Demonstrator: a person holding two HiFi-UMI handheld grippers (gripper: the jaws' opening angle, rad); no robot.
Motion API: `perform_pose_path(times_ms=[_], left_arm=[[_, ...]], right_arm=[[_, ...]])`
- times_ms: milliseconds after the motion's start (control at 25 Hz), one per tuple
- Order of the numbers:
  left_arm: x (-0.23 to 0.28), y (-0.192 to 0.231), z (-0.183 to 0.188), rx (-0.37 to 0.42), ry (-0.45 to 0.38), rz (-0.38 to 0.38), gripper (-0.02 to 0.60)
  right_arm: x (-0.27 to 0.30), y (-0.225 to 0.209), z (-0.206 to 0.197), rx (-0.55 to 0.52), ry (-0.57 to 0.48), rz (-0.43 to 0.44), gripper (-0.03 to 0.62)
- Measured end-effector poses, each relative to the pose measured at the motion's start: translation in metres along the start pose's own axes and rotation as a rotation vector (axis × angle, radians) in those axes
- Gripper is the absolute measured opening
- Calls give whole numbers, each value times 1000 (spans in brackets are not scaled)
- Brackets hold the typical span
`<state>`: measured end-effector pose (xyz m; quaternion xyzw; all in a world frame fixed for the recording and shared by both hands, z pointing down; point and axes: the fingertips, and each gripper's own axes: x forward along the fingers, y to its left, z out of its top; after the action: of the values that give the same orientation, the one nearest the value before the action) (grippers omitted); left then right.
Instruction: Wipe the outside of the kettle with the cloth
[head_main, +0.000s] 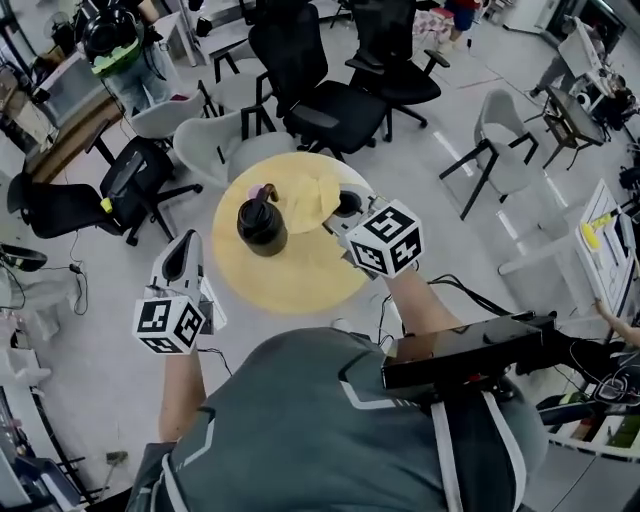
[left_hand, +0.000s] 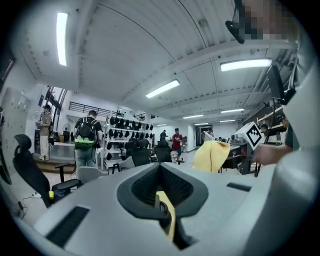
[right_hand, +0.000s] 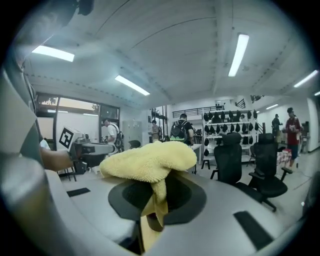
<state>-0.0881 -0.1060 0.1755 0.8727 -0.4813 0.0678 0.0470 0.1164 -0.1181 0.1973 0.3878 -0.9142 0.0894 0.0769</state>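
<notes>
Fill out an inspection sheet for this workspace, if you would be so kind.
Surface: round yellow table.
Job's things: black kettle upright on the table; yellow cloth held beside it.
Clutter: nothing seen.
Grippers: right gripper clamps the cloth; left gripper holds nothing, jaws nearly together, by the table's edge.
Cables: cables on the floor.
Surroundings: office chairs; people standing about.

Round yellow table (head_main: 300, 275) on a pale floor, ringed by black office chairs (head_main: 335, 100) and grey chairs (head_main: 500, 135). At far left, a person with a green-and-black backpack (head_main: 115, 45) beside a wooden desk (head_main: 60, 130). Farther back, a wall rack of dark rounded items (right_hand: 232, 120) under long ceiling lights (left_hand: 162, 88), a person in red (left_hand: 177, 142) nearby.
</notes>
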Motion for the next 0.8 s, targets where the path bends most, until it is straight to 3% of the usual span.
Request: perform_pose_path(times_ms=[120, 800], left_arm=[[2, -2, 7, 10, -25, -8, 9], [-2, -11, -3, -11, -20, 9, 9]], right_arm=[[-1, -6, 1, -28, 0, -49, 61], [-1, -9, 3, -22, -8, -55, 61]])
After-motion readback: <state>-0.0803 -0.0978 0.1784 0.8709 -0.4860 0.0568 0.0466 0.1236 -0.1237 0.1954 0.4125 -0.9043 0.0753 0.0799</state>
